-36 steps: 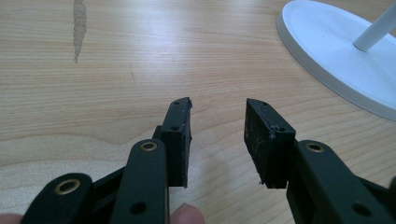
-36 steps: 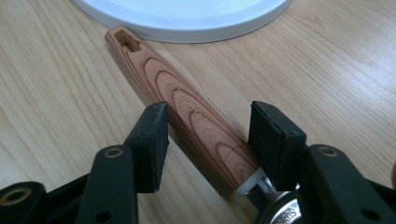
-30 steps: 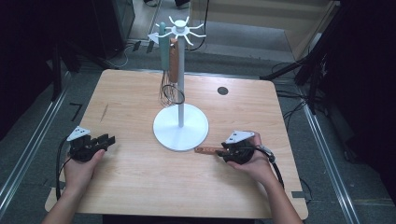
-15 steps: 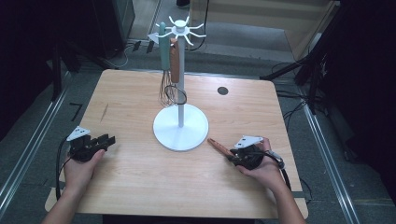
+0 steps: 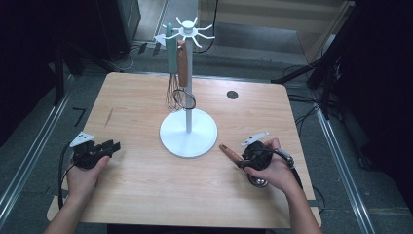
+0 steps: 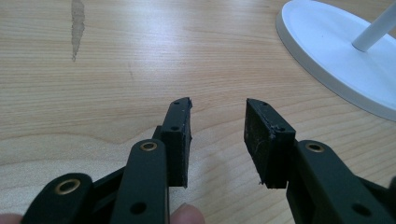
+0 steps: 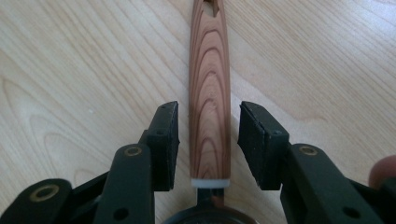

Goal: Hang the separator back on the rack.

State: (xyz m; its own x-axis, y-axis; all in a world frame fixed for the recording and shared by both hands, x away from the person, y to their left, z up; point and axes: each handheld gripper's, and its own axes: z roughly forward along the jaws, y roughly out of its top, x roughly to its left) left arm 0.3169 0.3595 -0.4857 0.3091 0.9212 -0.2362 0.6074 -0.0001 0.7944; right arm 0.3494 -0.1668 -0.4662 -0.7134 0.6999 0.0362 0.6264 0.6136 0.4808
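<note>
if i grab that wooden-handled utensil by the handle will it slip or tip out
The wooden handle looks smooth and tapered, so it may slide between the pads unless squeezed firmly. It is probably stiff. A metal head seems to sit at the near end, so it could droop head-down when lifted.

The table (image 5: 146, 195) is evenly lit from above, bright against a dark, murky room. Shadows are soft and short. The white stand base (image 5: 188, 132) looks slightly washed out. The high view is a bit soft; both gripper views are sharp on the wood grain, while the nearest jaw parts blur slightly.
</note>
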